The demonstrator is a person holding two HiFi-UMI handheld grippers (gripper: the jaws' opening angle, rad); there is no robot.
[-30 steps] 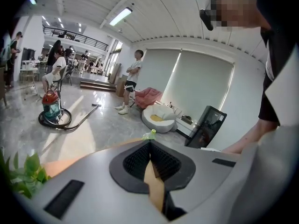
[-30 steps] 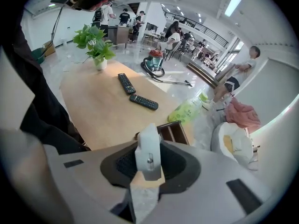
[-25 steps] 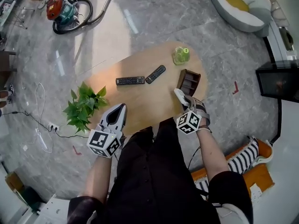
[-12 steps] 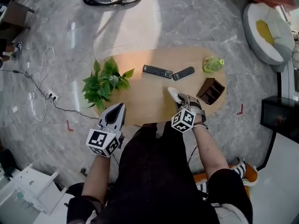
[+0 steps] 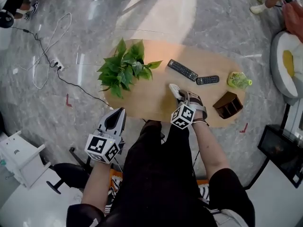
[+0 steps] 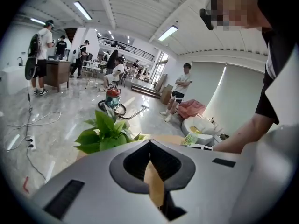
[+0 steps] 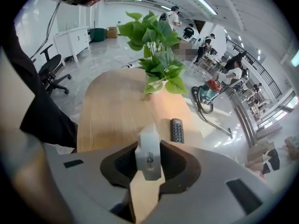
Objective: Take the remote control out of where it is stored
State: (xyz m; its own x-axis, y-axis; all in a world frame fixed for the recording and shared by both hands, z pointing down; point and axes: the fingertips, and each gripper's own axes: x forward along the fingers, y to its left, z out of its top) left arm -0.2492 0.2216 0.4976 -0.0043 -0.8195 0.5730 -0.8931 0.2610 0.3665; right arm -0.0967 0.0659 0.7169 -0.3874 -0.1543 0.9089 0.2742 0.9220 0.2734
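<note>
The one oval table (image 5: 142, 103) carries two black remotes: the longer remote (image 5: 182, 70) at upper centre and the shorter remote (image 5: 207, 80) just right of it. There is one white remote (image 5: 174, 90), one leafy plant (image 5: 124, 67), one green bottle (image 5: 239, 80), one brown holder (image 5: 227, 105), and one office chair (image 5: 66, 176) at lower left.
</note>
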